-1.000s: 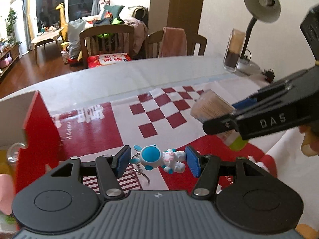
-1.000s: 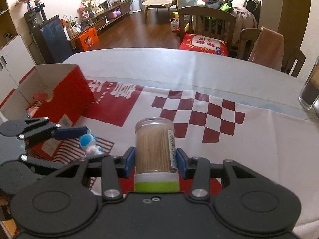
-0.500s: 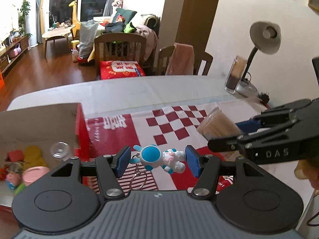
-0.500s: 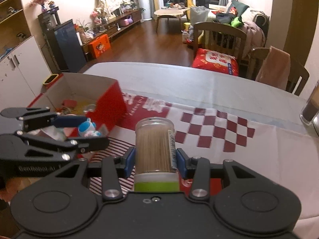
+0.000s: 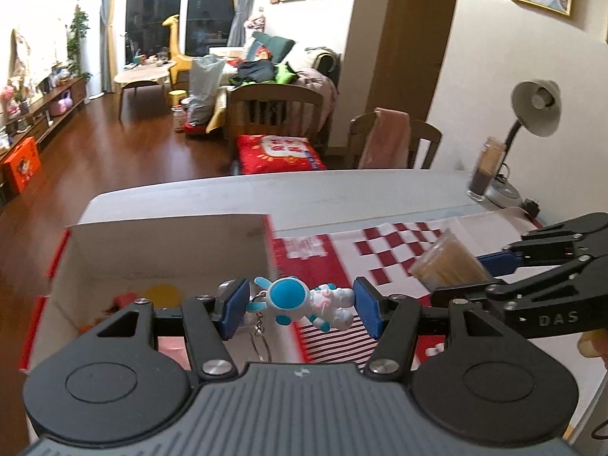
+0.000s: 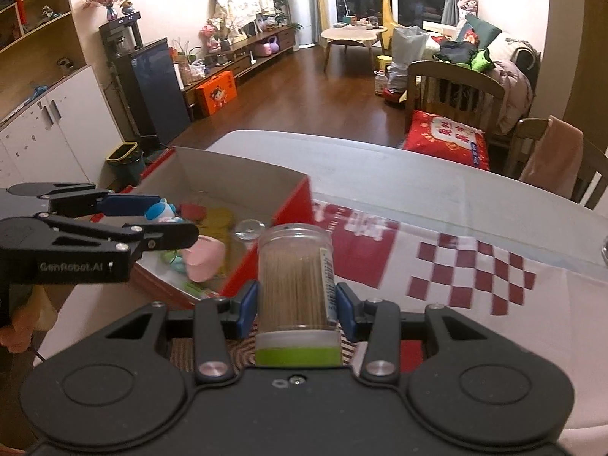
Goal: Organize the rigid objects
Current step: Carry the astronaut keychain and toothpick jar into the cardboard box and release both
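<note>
Right wrist: red box (image 6: 243, 176) holds pink cup (image 6: 205, 258), small toys.

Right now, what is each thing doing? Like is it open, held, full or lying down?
Left gripper: shut on the toy.
Toy astronaut: held sideways in the air, key ring dangling.
Right gripper: shut on the jar.
Toothpick jar: full, held with its green end toward the camera.
Red box: open, small toys already inside.
Desk lamp: off.
Tablecloth: spread flat on the table.

black two-finger grippers (image 5: 300, 304) with blue pads (image 5: 368, 311), silver screws (white lettering on sides)
</note>
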A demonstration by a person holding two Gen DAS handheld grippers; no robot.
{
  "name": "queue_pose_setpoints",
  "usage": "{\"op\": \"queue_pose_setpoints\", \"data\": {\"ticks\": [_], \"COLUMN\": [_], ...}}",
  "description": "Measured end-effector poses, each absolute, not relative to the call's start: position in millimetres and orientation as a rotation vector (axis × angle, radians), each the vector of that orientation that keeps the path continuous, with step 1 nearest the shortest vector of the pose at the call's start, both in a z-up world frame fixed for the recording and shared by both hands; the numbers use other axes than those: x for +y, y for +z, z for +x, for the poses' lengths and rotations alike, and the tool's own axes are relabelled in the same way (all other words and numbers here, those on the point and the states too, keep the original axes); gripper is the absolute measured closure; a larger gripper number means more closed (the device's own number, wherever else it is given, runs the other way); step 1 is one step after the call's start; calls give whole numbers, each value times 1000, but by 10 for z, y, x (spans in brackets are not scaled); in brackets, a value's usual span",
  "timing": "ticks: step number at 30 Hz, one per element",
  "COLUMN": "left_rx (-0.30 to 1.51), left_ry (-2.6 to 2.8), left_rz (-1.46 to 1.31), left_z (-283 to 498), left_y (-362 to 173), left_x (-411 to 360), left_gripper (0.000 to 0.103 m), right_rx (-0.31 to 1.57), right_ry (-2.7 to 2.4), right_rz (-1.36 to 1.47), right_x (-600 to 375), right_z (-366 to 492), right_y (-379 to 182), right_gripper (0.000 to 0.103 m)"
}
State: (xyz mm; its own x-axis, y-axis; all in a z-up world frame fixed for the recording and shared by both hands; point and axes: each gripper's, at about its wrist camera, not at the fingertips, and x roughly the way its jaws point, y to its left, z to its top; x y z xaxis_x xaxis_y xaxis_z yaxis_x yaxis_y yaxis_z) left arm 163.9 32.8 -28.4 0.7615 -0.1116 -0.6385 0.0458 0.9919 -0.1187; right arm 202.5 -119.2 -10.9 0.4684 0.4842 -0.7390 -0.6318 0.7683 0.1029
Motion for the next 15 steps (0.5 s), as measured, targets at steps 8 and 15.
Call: {"op": "queue_pose_setpoints", "data": {"ticks": [8,15], "left_rx": [702,710], "left_ry": [-28,18], "left_rz": [-94,-82], "left_z": [1546,1589], "left_y": [-258,-336], "left_x": [900,1319], "left_gripper": [43,43], "right_rx": [842,820], "right_ry": [697,706], "right_rz": [-202,-249], "right_x": [-713,-305], "right_z": [1982,1987], "right_y": [-175,-259], "right_gripper": [61,62]}}
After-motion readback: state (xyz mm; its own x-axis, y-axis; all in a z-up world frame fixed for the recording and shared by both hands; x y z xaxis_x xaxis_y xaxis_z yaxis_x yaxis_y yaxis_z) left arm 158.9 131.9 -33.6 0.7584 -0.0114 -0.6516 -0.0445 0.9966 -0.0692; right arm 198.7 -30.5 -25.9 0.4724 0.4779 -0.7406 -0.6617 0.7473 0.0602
